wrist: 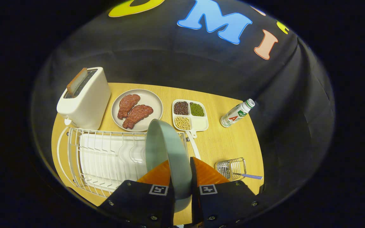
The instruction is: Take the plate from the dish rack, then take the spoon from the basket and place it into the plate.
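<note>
A pale green plate (pixel 165 148) stands on edge between my fingers, held up over the right end of the white wire dish rack (pixel 103 158). My gripper (pixel 180 171) is shut on the plate's rim, one finger on each face. The rack's slots to the left of the plate hold nothing. To the right of my fingers stands a small wire basket (pixel 231 167) with the spoon (pixel 249 175) in it, its blue-checked handle sticking out to the right.
Beyond the rack stand a white toaster (pixel 86 96) with a slice in it, a grey plate of meat pieces (pixel 137 110), a divided white dish of beans (pixel 189 114) and a small bottle (pixel 237 113). Bare wooden table (pixel 227 142) lies between dish and basket.
</note>
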